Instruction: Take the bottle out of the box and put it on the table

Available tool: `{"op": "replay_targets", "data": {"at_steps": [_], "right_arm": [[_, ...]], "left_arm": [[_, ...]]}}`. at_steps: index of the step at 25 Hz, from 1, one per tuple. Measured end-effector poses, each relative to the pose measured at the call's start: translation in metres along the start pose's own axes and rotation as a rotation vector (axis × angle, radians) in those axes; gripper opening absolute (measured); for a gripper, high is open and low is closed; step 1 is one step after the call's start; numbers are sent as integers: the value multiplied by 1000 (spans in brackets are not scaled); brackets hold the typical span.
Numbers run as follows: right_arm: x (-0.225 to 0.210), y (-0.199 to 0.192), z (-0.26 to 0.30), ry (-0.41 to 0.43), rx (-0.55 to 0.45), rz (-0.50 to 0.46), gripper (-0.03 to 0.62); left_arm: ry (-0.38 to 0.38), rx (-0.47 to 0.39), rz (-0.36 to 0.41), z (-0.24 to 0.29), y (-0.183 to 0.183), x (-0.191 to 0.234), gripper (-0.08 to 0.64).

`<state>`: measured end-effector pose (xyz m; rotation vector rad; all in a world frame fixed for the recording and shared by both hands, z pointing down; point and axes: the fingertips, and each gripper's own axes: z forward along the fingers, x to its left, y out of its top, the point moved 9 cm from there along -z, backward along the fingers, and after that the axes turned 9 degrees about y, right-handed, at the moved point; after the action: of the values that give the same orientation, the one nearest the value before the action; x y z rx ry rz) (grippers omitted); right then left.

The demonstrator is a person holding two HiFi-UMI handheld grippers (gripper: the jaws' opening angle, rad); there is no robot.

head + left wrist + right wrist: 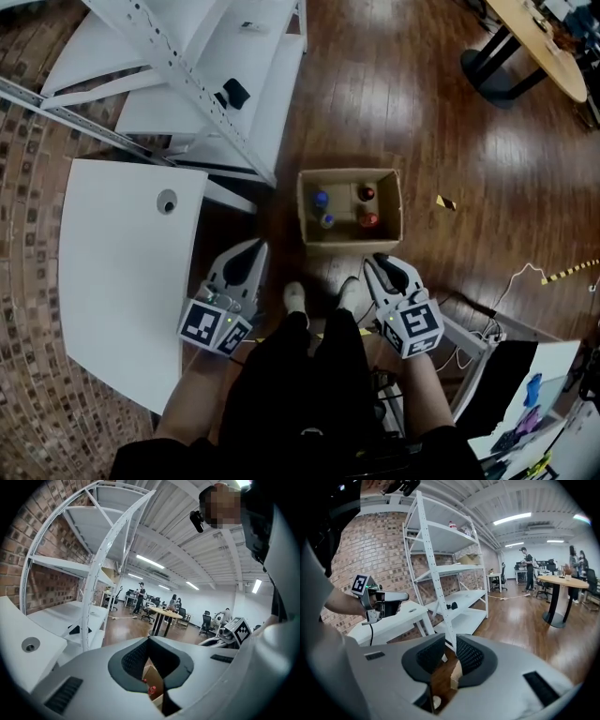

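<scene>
An open cardboard box (349, 234) stands on the wooden floor ahead of my feet. Inside it are two blue-capped bottles (322, 200) on the left and two red-capped bottles (368, 220) on the right, all upright. My left gripper (251, 247) hangs shut and empty to the left of the box, beside the white table (112, 281). My right gripper (374, 260) is just in front of the box's near right corner, its jaws a little apart with nothing between them. In the left gripper view, the box (153, 674) and a red cap (151, 690) show below the closed jaws.
A white shelving rack (206, 75) stands behind the table, at the back left. A round wooden table (548, 42) is at the far right. Cables (520, 277) and a white surface (525, 375) lie to my right. Several people stand far off across the room.
</scene>
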<state>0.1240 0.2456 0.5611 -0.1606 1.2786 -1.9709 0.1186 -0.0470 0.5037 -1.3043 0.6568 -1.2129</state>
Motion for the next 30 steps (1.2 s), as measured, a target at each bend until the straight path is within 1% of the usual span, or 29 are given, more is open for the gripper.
{"op": "replay_targets", "data": {"at_steps": [4, 6, 9, 11, 13, 15, 17, 20, 23, 26, 30], "right_arm": [[-22, 0, 6, 28, 7, -19, 77], [-35, 1, 9, 51, 28, -36, 77], [-58, 3, 15, 84, 70, -73, 78], [-74, -2, 18, 99, 104, -94, 78], [-88, -10, 22, 102, 126, -97, 173], [-101, -20, 29, 98, 130, -97, 173], [-111, -34, 40, 94, 122, -82, 173], [-122, -60, 67, 85, 103, -68, 173], [-128, -91, 101, 98, 106, -102, 173], [-143, -128, 143, 127, 116, -161, 173], [-173, -189, 201, 200, 132, -232, 173]], "left_arm": [[20, 6, 8, 16, -5, -13, 2], [43, 4, 3, 24, -9, -20, 2], [85, -10, -22, 40, -20, -29, 2], [105, -11, -47, 51, -35, -35, 2], [115, 8, -53, 65, -54, -39, 2], [112, 37, -46, 78, -74, -41, 2], [105, 55, -40, 86, -92, -39, 2], [107, 51, -24, 98, -116, -28, 2], [106, 37, -11, 107, -150, -8, 2], [75, 26, 4, 124, -196, 18, 2], [75, -28, 78, 156, -275, 45, 2]]}}
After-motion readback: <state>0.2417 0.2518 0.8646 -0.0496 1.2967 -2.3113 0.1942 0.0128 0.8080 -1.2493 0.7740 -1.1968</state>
